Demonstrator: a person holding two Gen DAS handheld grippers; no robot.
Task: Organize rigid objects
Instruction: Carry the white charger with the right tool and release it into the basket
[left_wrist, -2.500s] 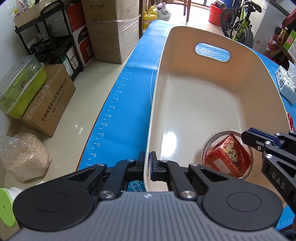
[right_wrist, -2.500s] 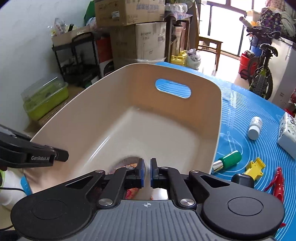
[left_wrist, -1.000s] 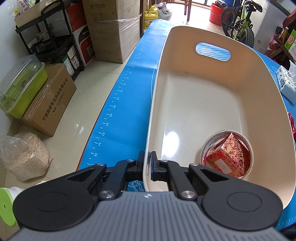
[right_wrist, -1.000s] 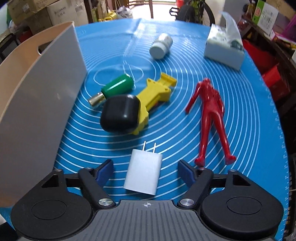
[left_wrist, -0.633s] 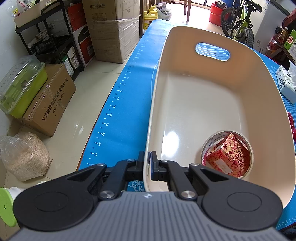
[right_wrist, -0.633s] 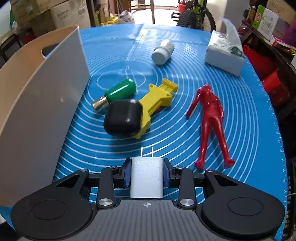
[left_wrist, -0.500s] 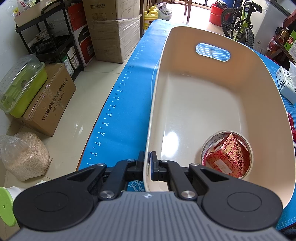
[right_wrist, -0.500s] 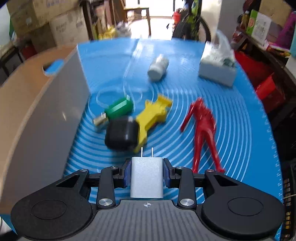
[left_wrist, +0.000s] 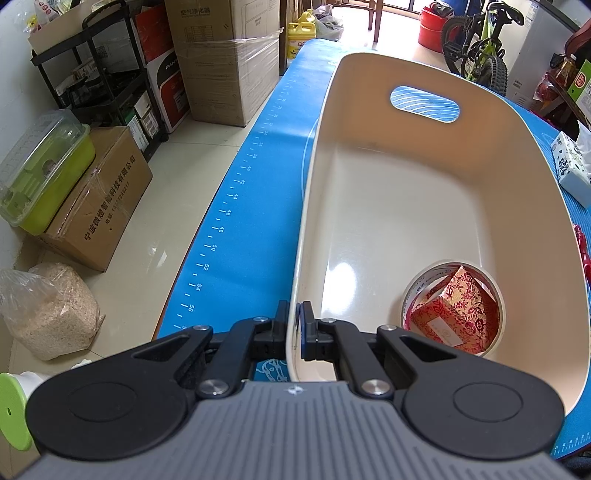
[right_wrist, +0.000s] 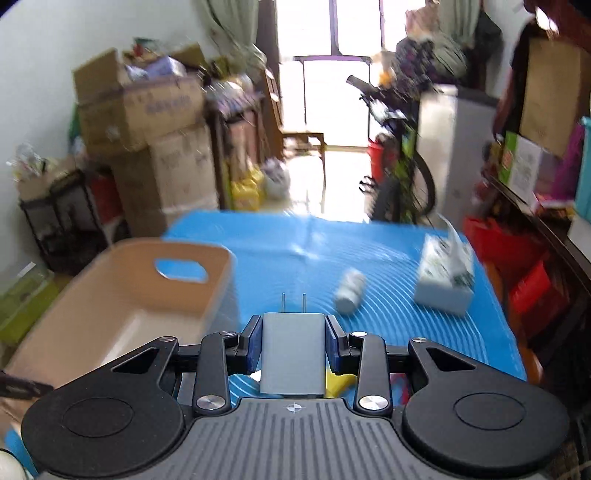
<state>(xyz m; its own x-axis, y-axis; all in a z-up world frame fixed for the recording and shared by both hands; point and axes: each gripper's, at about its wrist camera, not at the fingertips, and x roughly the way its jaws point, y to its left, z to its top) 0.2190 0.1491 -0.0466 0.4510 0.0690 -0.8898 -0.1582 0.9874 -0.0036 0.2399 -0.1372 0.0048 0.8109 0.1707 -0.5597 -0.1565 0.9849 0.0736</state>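
My left gripper (left_wrist: 294, 325) is shut on the near rim of the beige bin (left_wrist: 406, 206), which stands on the blue mat. In the bin lies a tape roll (left_wrist: 413, 291) with a red patterned box (left_wrist: 454, 314) inside it. My right gripper (right_wrist: 293, 338) is shut on a white plug charger (right_wrist: 293, 354), prongs pointing forward, held up above the mat to the right of the bin (right_wrist: 122, 295). A white pill bottle (right_wrist: 350, 290) lies on the mat ahead. A bit of a yellow toy (right_wrist: 340, 382) shows under the right gripper.
A tissue pack (right_wrist: 445, 280) sits at the mat's right side and also shows in the left wrist view (left_wrist: 570, 168). A red figure's edge (left_wrist: 583, 251) lies right of the bin. Cardboard boxes (left_wrist: 221, 59), a black shelf and a bicycle (left_wrist: 476, 44) stand beyond the table.
My right gripper closed on the charger, lifted it off the mat and tilted upward, so the toys dropped out of view. The left gripper and bin have not moved.
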